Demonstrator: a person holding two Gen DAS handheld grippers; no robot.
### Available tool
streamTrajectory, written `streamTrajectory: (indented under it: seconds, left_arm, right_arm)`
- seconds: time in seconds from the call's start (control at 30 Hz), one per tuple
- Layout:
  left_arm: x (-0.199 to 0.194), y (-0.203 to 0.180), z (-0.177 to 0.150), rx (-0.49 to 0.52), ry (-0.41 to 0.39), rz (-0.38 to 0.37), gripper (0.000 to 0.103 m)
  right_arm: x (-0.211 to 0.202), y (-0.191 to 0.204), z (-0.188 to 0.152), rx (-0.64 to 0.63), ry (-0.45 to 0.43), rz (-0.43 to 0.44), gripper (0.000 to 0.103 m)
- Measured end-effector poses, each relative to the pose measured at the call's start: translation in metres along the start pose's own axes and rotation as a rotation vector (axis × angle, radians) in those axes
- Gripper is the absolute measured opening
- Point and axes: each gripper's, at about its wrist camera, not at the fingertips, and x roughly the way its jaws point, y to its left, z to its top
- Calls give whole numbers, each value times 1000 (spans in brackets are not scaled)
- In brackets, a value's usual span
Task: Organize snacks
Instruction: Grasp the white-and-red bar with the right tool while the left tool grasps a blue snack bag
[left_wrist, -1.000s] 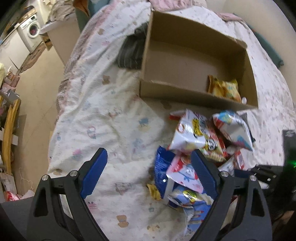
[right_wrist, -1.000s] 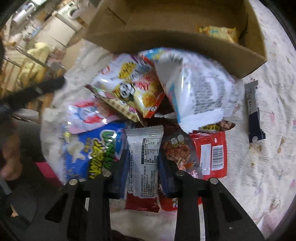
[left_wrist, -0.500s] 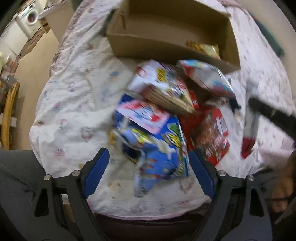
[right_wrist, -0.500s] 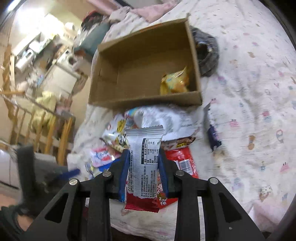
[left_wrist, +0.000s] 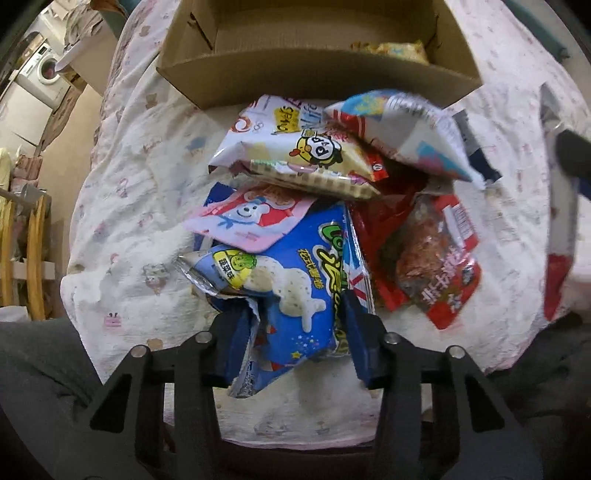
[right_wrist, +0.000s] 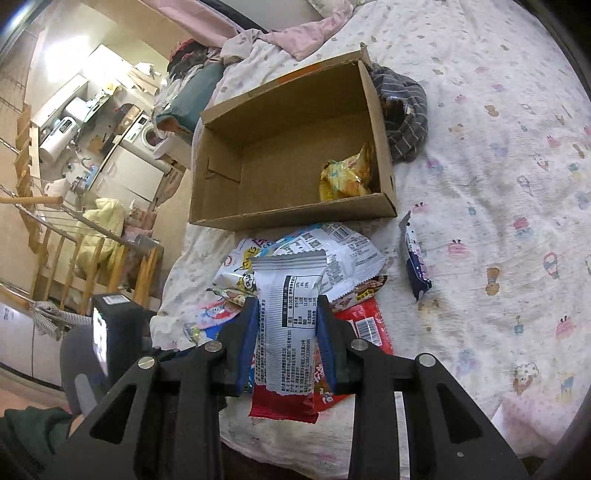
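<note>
Right tongs (right_wrist: 286, 328): pinching a grey-and-red snack packet (right_wrist: 286, 325) across its width, blue pads against both long edges. The packet's long axis runs straight ahead along the fingers, crimped grey end forward, red end hanging back below the grip. It appears lifted clear of the pile beneath.

Left tongs (left_wrist: 295, 332): fingers set on either side of the blue snack bag (left_wrist: 295, 291) at the near end of the pile, pads touching or almost touching its edges. Whether they are gripping it cannot be told from this view. The bag lies on the bed sheet (left_wrist: 140, 206), long axis roughly ahead.

Beyond both tongs lies the remaining heap: a pink bear packet (left_wrist: 255, 218), a red meat-snack packet (left_wrist: 432, 254), a white panda-print bag (left_wrist: 314, 151) and a white-and-blue bag (left_wrist: 417, 129) overlapping it. A dark blue bar wrapper (right_wrist: 415, 262) lies apart, ahead and to the right of the right tongs.

Farthest ahead stands the open cardboard box (right_wrist: 291, 214), near wall touching the heap. One yellow snack bag (right_wrist: 345, 173) sits in its right near corner; the rest of the floor is bare.

Judgement: the deciding relation is that the box opening lies directly ahead of the right tongs, beyond the heap, with the held packet already pointing toward it. The right hand is the one ready to deliver; it must carry forward over the near wall before releasing.
</note>
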Motion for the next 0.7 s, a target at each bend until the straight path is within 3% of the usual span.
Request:
streamTrajectory:
  seconds: [0.3,0.43,0.7]
  left_arm:
    - [-28,30,-10,-21,-34,-19,43]
    - [-52,55,-12,-69,-99,-52,43]
    - [-80,78,21,-117,-193,-92,43]
  right_arm:
    - [1,10,-1,-16,-2,8,32]
    - [3,13,-1,-21,-4,3,32]
    - [4,19,3,-24,-32,-1,32]
